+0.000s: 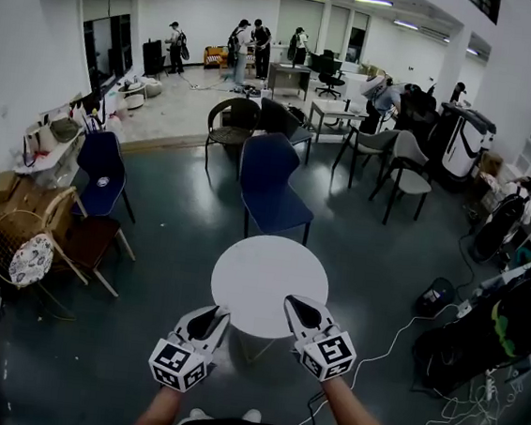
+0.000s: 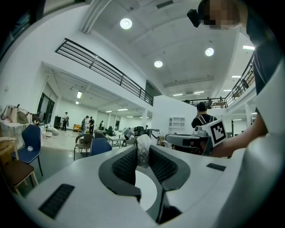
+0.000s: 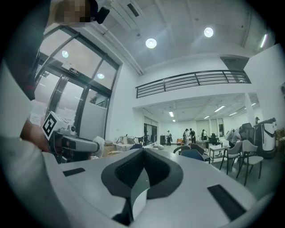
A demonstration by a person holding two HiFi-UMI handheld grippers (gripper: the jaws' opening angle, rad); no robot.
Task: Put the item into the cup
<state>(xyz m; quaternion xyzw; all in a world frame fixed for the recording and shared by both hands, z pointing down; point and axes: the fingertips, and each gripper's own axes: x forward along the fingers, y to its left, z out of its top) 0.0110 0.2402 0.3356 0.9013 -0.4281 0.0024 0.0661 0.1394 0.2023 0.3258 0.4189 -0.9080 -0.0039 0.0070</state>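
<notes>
Left gripper (image 1: 215, 315): jaws pinching pale crumpled item (image 2: 143, 149). Right gripper (image 1: 292, 304): jaws pressed together, nothing between. Both at near edge of round white worktop (image 1: 257, 272).

Right claw (image 3: 143, 151) closed (empty), left claw (image 3: 90, 145) gripping pale wad (image 3: 100, 145)

two bare forearms (image 1: 359, 420) reach forward from the bottom of the head view, each ending in a white gripper with a black-and-white marker cube. the left gripper (image 1: 220, 312) points level, its dark ribbed jaws clamped on a pale crumpled item (image 2: 144, 150). the right gripper (image 1: 291, 302) points level alongside, well apart, jaws pressed together and empty.
</notes>
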